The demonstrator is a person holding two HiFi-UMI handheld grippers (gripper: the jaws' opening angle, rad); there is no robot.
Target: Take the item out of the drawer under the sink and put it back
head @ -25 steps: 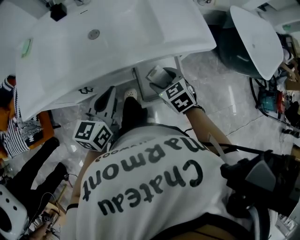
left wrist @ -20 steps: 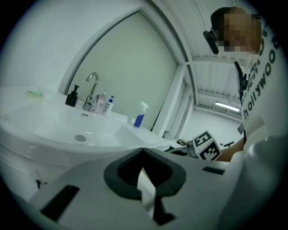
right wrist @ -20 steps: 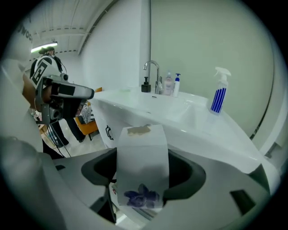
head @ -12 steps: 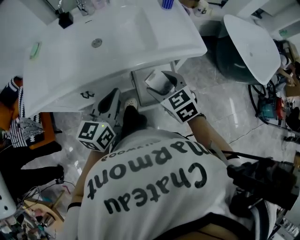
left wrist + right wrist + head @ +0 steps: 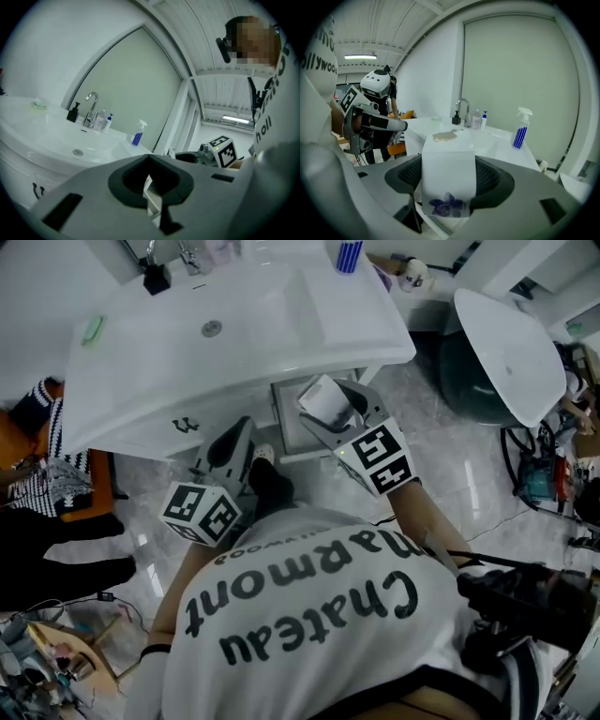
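The white sink counter [image 5: 141, 371] carries a black soap dispenser [image 5: 155, 277] beside the faucet [image 5: 90, 107], a blue-striped spray bottle [image 5: 349, 254] at one back corner, and a green soap dish [image 5: 91, 329] towards the other end.

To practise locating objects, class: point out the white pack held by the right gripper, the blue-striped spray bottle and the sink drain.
white pack [image 5: 449, 173], right gripper view, front face above the flower print.
spray bottle [image 5: 519, 136], right gripper view, striped body.
sink drain [image 5: 212, 328], head view, its centre.

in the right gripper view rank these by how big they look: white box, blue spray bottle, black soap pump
1. white box, though it is nearest the camera
2. blue spray bottle
3. black soap pump
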